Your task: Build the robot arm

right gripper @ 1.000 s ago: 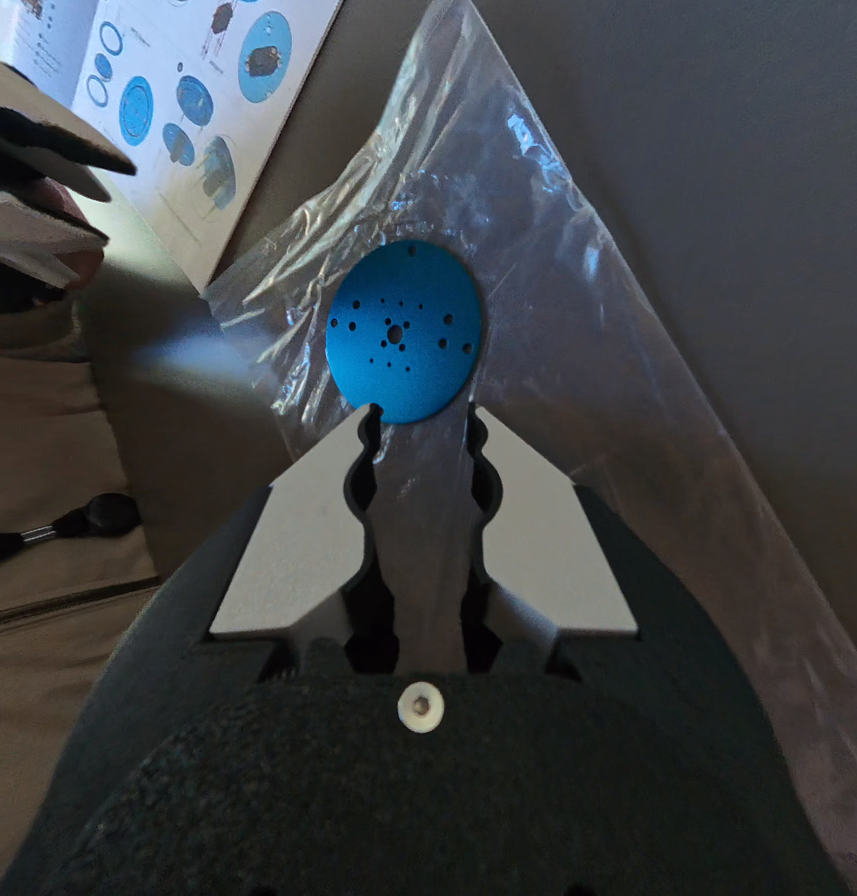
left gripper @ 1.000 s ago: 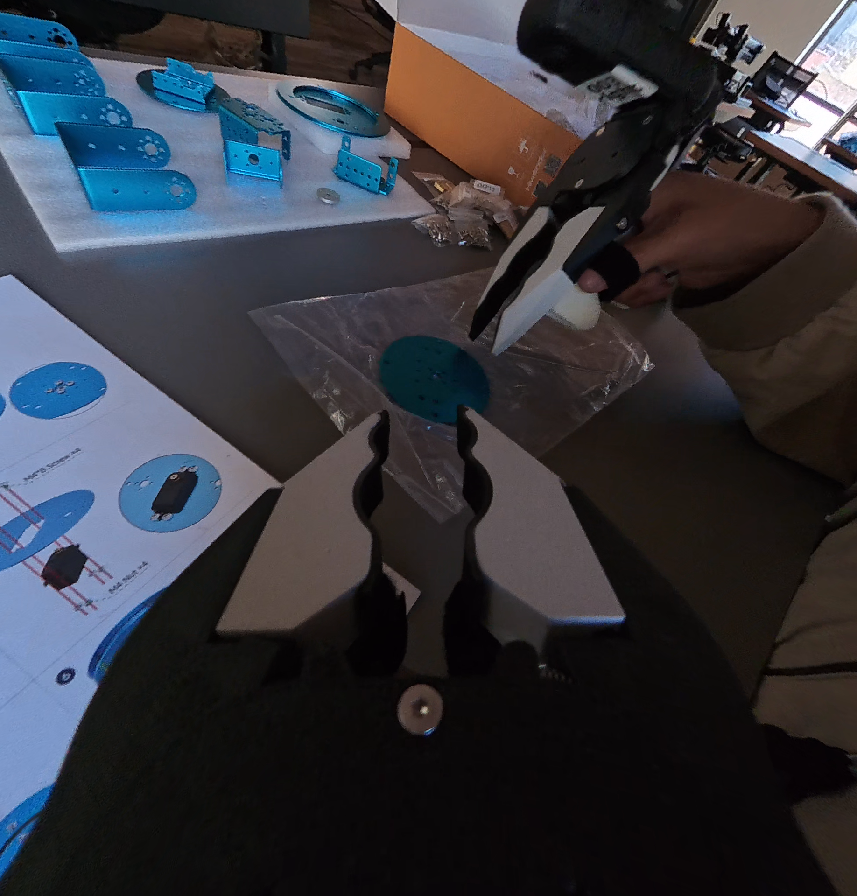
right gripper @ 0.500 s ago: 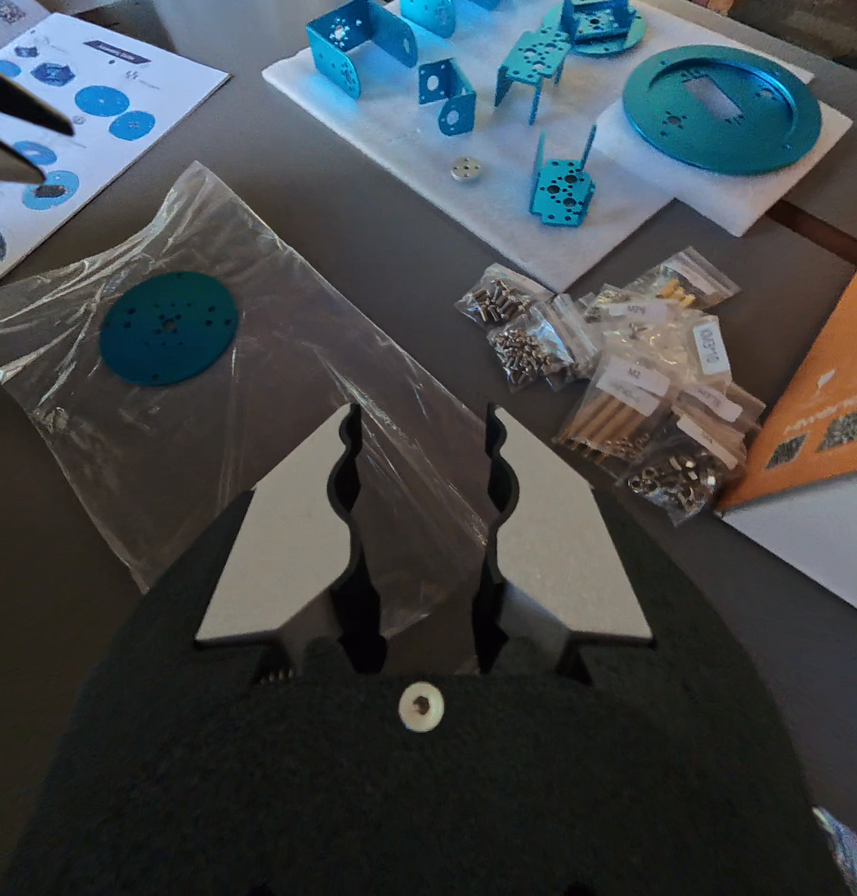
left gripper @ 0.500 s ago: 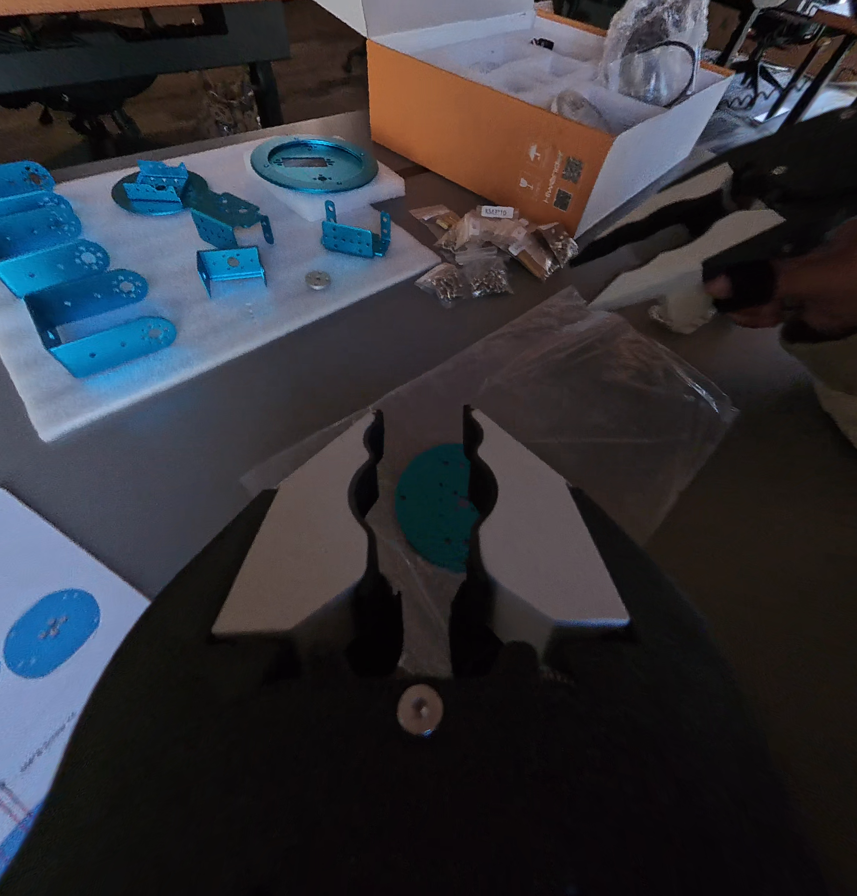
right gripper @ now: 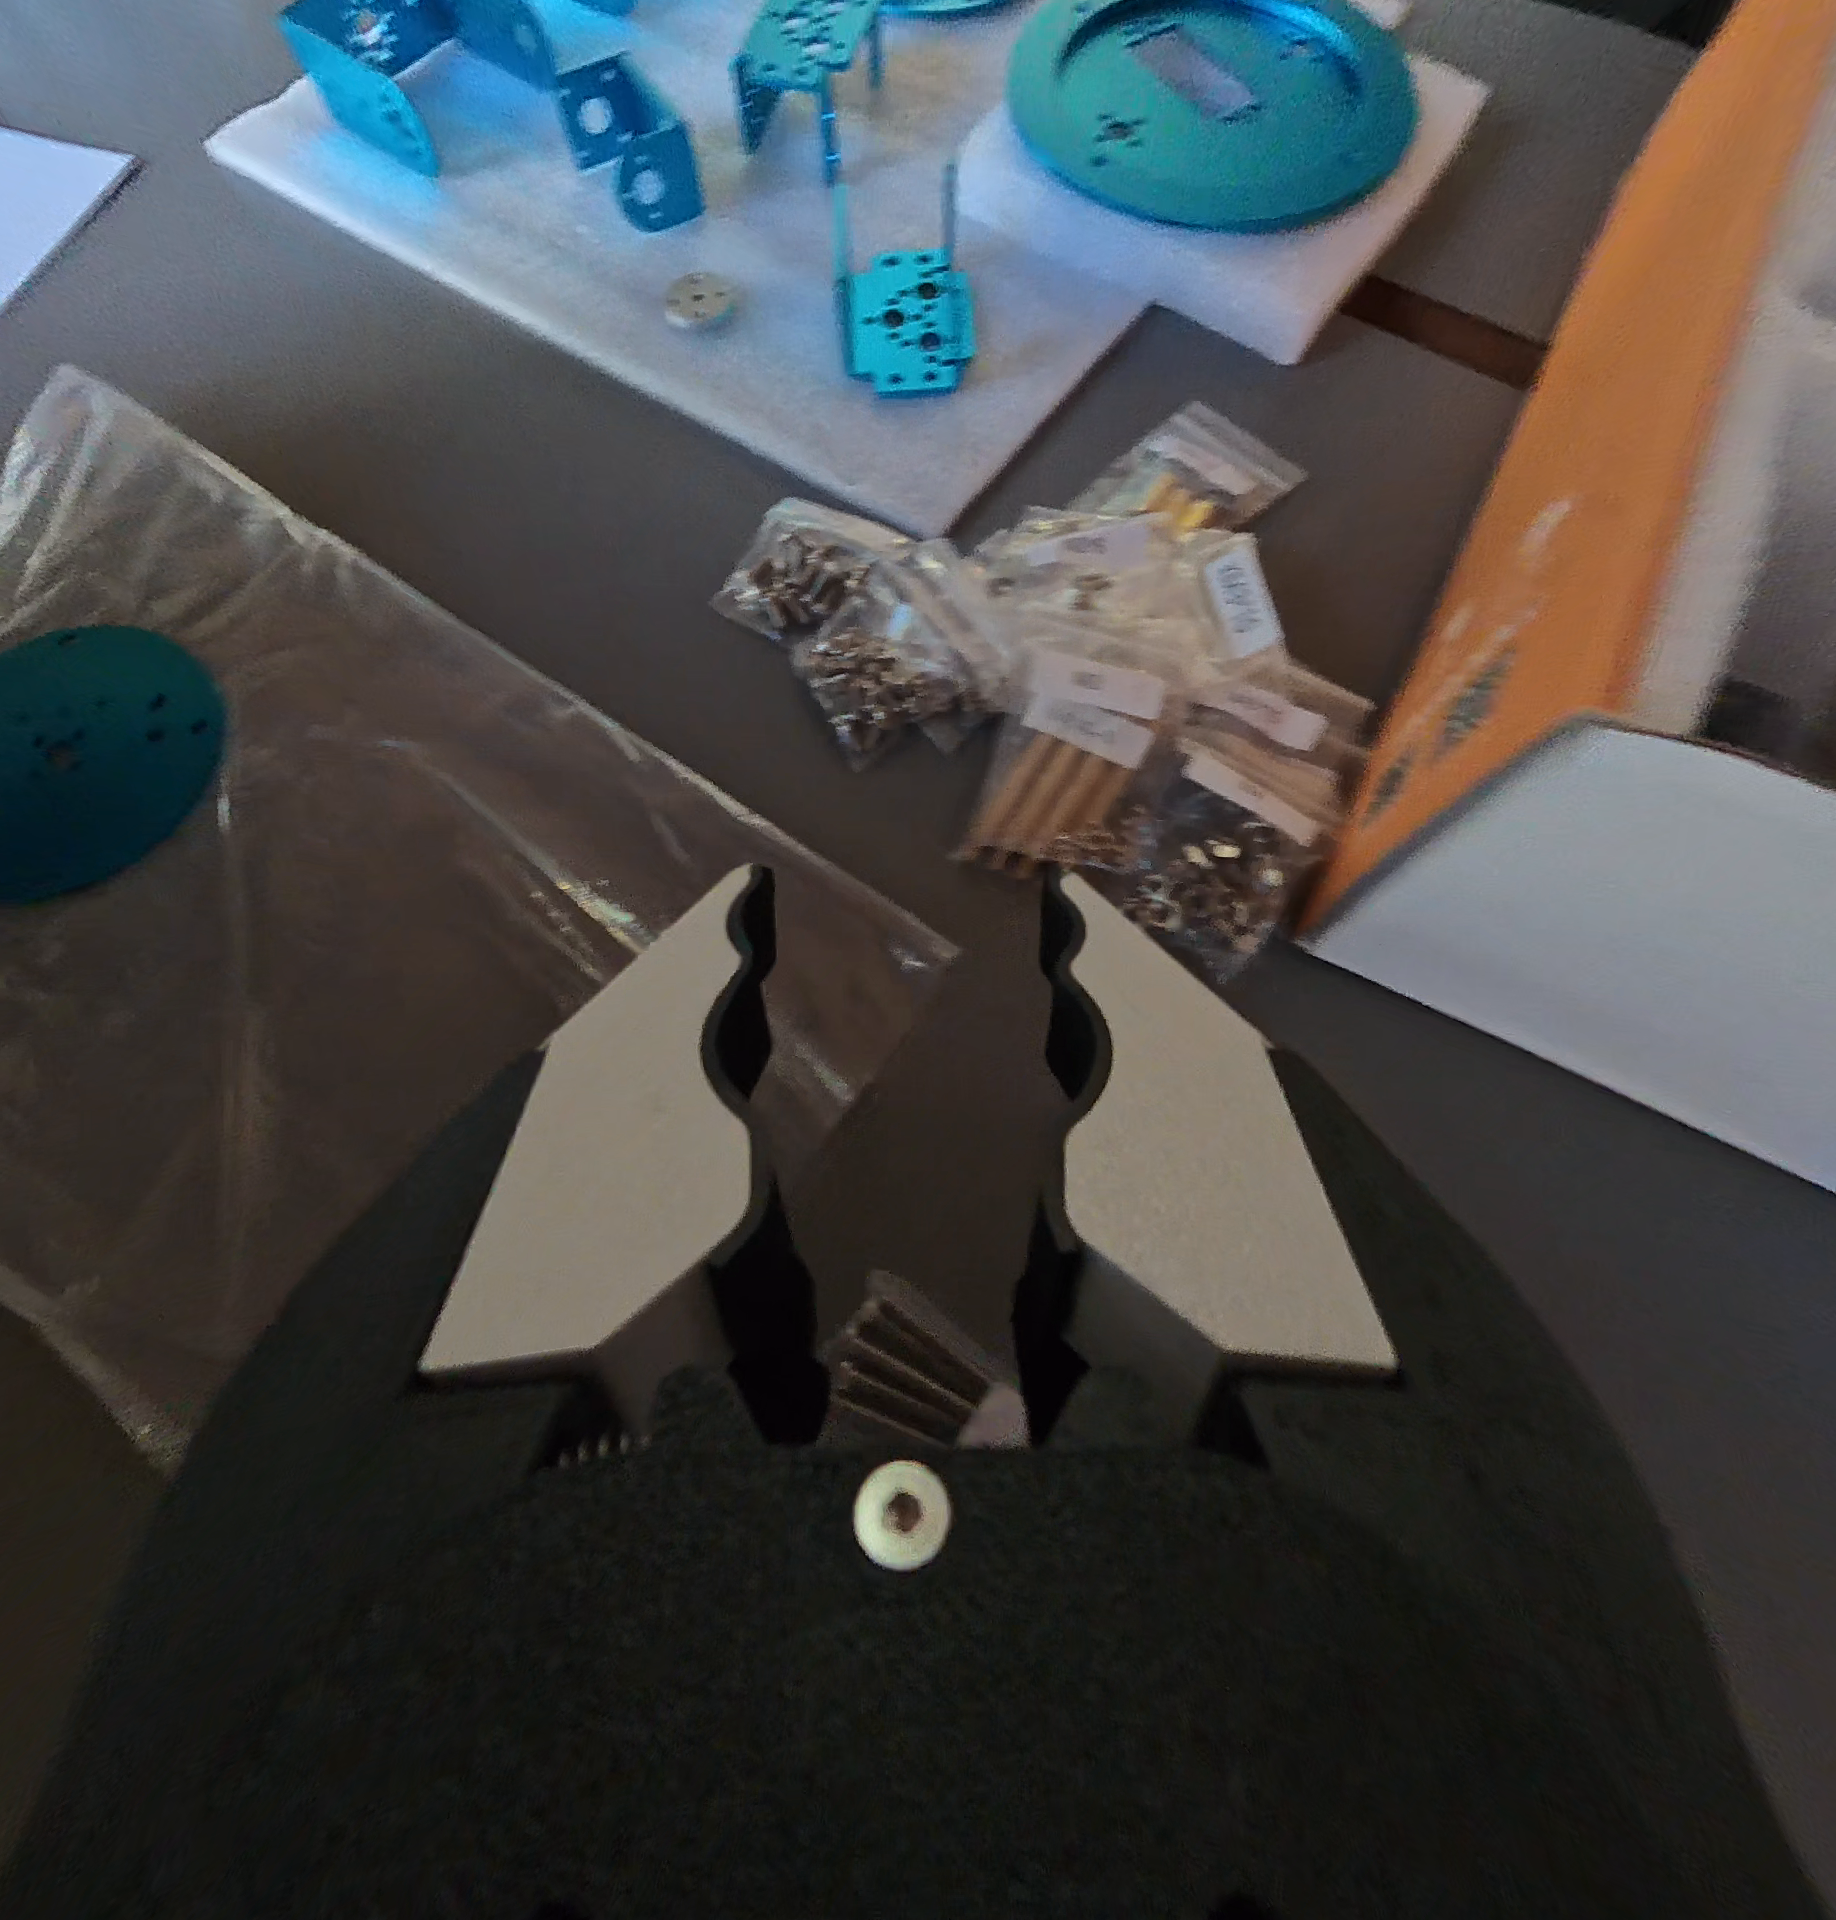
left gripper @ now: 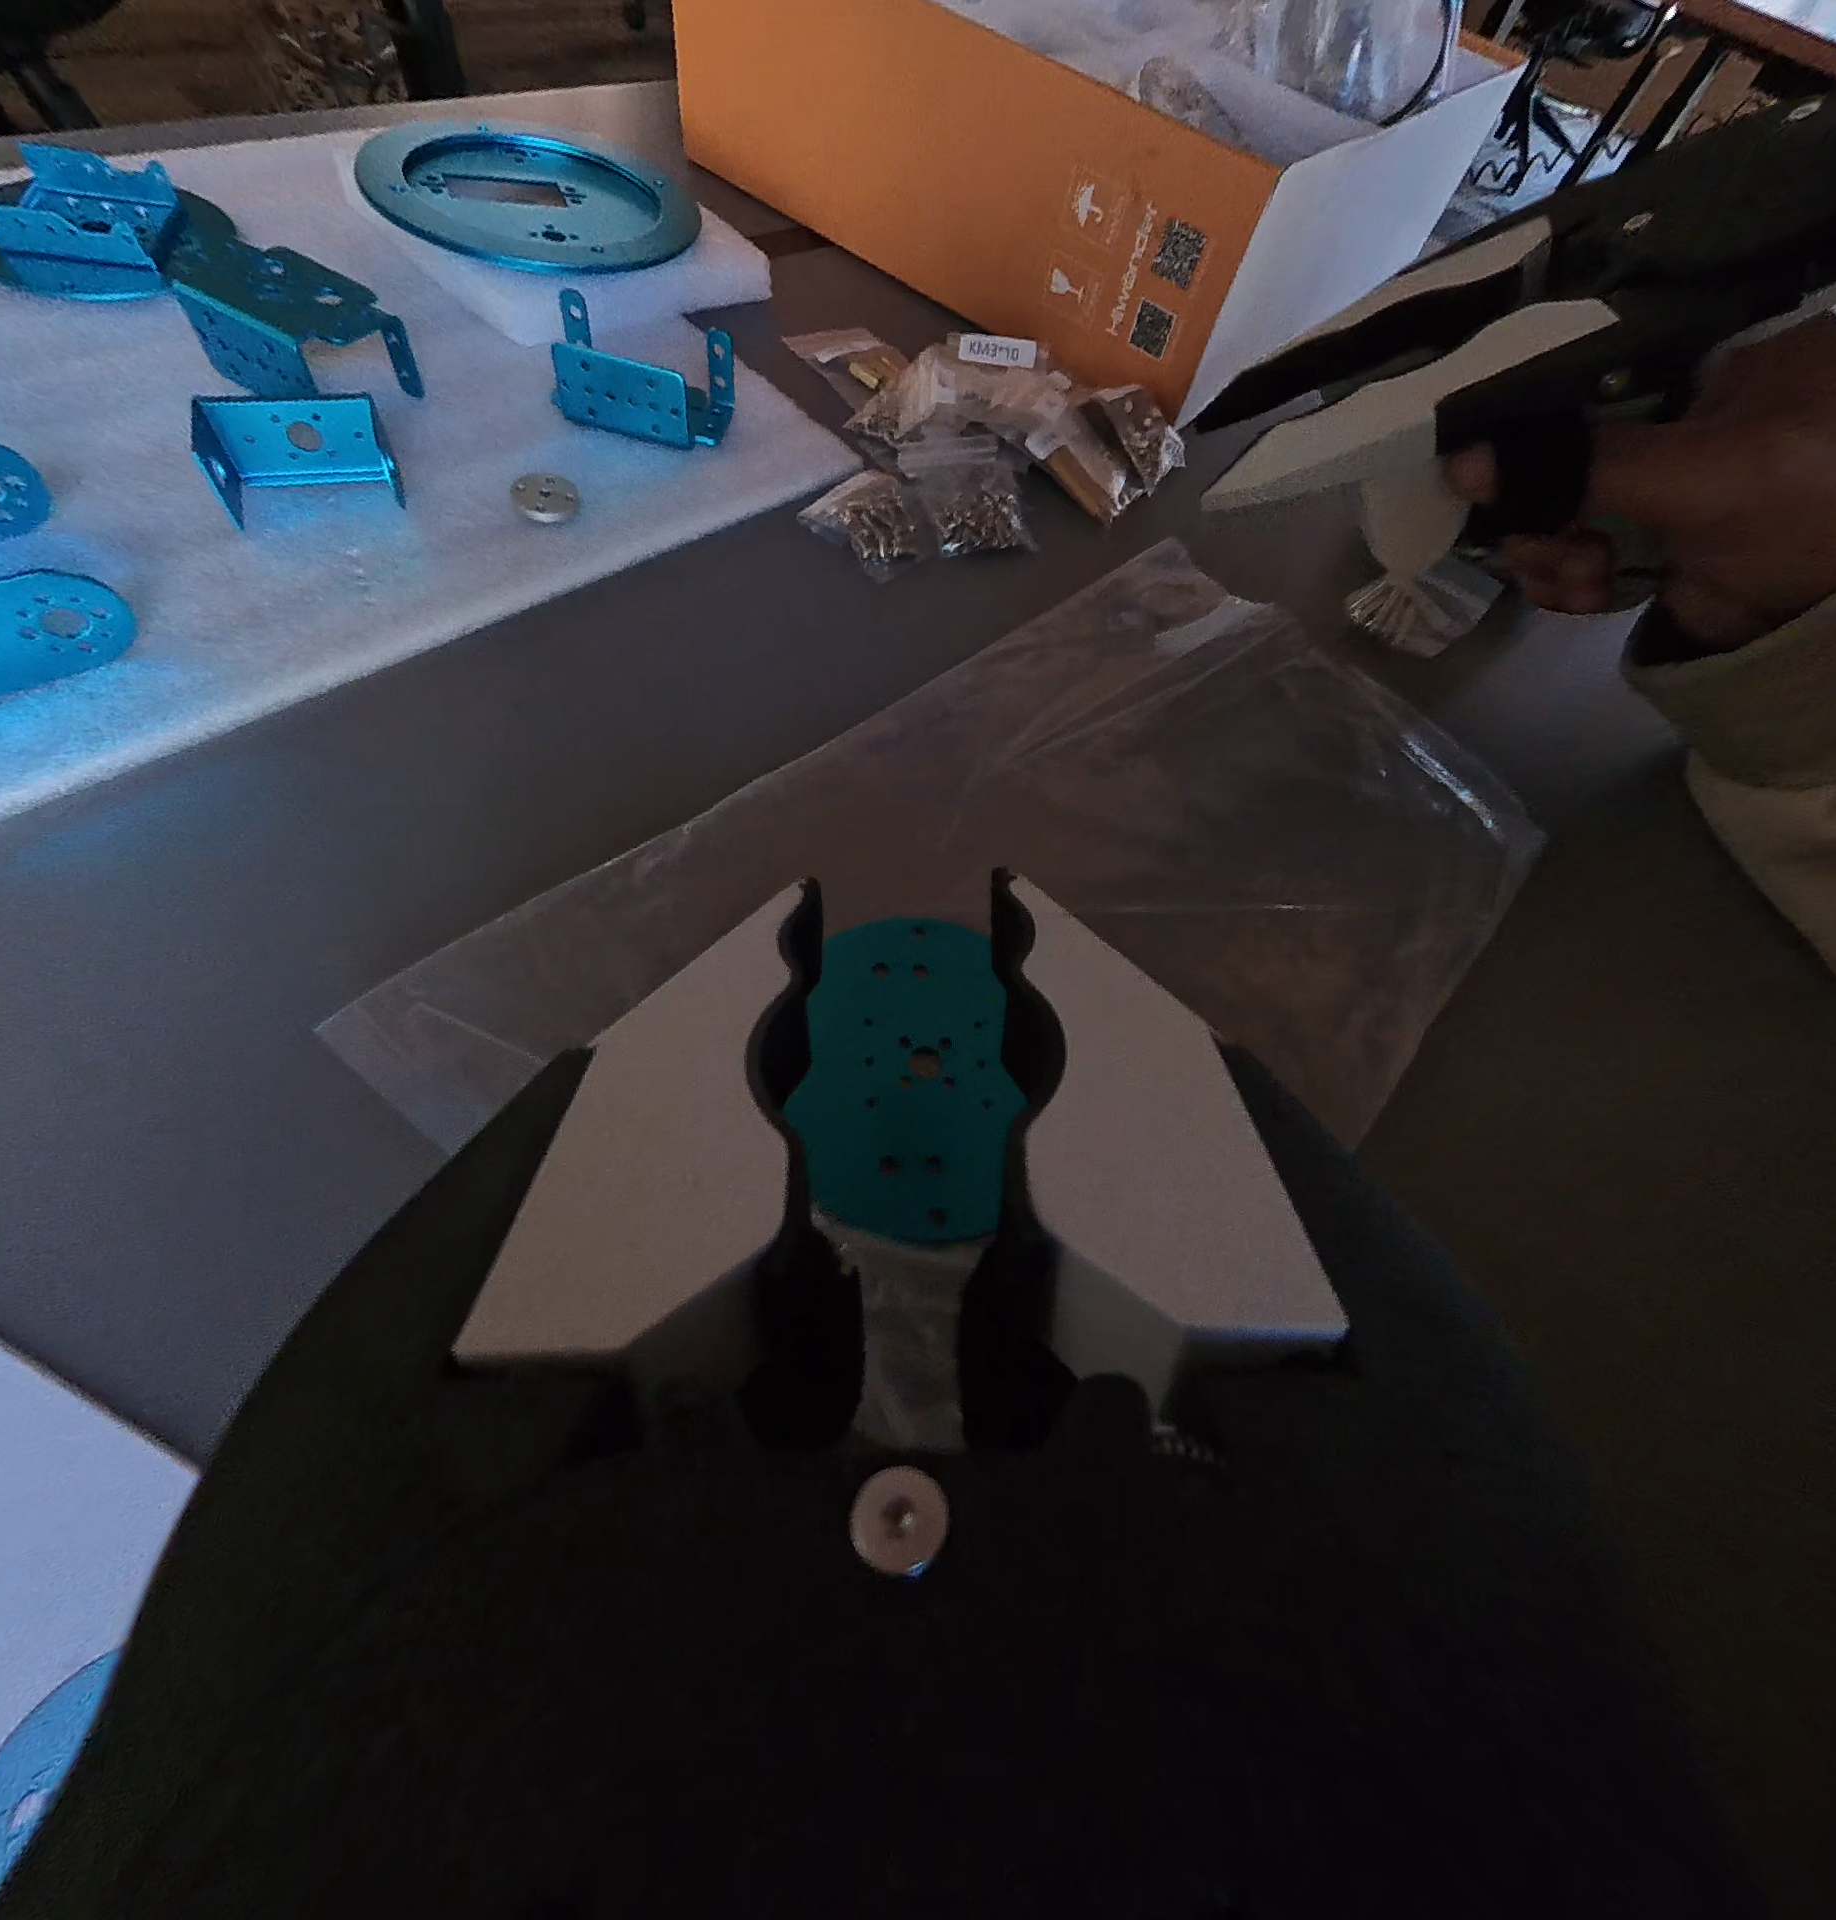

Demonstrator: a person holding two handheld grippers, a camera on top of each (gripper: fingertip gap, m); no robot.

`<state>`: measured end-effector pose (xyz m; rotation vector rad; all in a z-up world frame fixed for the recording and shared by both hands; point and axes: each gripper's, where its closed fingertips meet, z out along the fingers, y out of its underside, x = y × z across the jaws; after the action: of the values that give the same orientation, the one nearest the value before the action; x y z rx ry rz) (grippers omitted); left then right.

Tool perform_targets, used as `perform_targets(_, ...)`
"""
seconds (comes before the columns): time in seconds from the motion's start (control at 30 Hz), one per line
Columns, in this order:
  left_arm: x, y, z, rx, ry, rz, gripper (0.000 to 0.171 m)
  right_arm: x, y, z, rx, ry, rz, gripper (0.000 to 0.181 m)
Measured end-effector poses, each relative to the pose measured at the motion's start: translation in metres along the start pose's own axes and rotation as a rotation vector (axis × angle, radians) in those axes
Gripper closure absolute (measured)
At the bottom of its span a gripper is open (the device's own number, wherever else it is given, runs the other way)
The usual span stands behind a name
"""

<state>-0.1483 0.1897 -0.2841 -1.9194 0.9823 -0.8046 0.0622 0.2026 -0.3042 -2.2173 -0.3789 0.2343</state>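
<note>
A teal round disc with holes (left gripper: 903, 1081) lies on a clear plastic bag (left gripper: 1153, 790) on the grey table. My left gripper (left gripper: 903, 894) is open and hovers right over the disc, which shows in the gap between its fingers; I cannot tell if they touch it. My right gripper (right gripper: 906, 883) is open and empty, over the bag's corner, pointing at a heap of small bags of screws and spacers (right gripper: 1049, 707). In the right wrist view the disc (right gripper: 72, 769) lies far left on the bag (right gripper: 374, 831). The right gripper also shows in the left wrist view (left gripper: 1205, 462), held by a hand.
A white foam sheet (left gripper: 478, 582) with several blue metal brackets and a teal ring (left gripper: 529, 197) lies at the back left. An open orange box (left gripper: 945, 177) stands behind the screw bags (left gripper: 997, 447). A printed sheet (left gripper: 20, 1507) lies at the near left.
My left gripper has moved forward until the disc lies between its fingers. My right gripper has swung away from the disc toward the screw bags and opened wider.
</note>
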Motion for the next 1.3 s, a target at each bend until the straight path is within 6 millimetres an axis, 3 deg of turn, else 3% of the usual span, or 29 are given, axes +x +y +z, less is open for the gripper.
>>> perform_targets(0.1, 0.002, -0.003, -0.002, 0.016, 0.003, 0.003, 0.139, 0.022, -0.002, -0.004, 0.014, 0.085, 0.02, 0.136)
perform_targets(0.2, 0.001, -0.006, -0.005, 0.029, -0.009, 0.014, 0.139, 0.034, 0.003, 0.005, -0.032, 0.122, 0.038, 0.135)
perform_targets(0.43, 0.012, -0.016, -0.013, 0.074, 0.029, 0.011, 0.138, 0.025, -0.007, 0.028, -0.134, 0.203, -0.082, 0.136)
perform_targets(0.53, 0.009, -0.017, -0.017, 0.078, -0.003, 0.05, 0.139, 0.032, -0.007, 0.002, -0.166, 0.232, -0.111, 0.136)
perform_targets(0.67, 0.004, -0.021, -0.021, 0.093, -0.044, 0.084, 0.139, 0.062, 0.016, -0.068, -0.152, 0.245, -0.025, 0.14)
perform_targets(0.73, 0.003, -0.02, -0.022, 0.096, -0.05, 0.084, 0.139, 0.057, 0.037, -0.092, -0.151, 0.213, -0.005, 0.139)
perform_targets(0.8, 0.006, -0.02, -0.02, 0.092, -0.04, 0.08, 0.139, 0.037, 0.059, -0.103, -0.157, 0.142, 0.018, 0.139)
perform_targets(0.93, 0.013, -0.018, -0.016, 0.088, -0.014, 0.074, 0.139, 0.005, 0.082, -0.101, -0.135, 0.057, 0.136, 0.14)
perform_targets(1.1, 0.015, -0.015, -0.01, 0.087, -0.009, 0.074, 0.14, 0.005, 0.088, -0.08, -0.103, 0.097, 0.206, 0.146)
perform_targets(1.17, 0.015, -0.014, -0.009, 0.089, -0.004, 0.063, 0.14, 0.01, 0.094, -0.073, -0.131, 0.121, 0.199, 0.165)
perform_targets(1.2, 0.015, -0.015, -0.01, 0.091, 0.0, 0.055, 0.14, 0.011, 0.092, -0.072, -0.117, 0.128, 0.197, 0.178)
perform_targets(1.3, 0.015, -0.016, -0.01, 0.099, 0.003, 0.048, 0.141, 0.005, 0.074, -0.082, -0.027, 0.103, 0.16, 0.181)
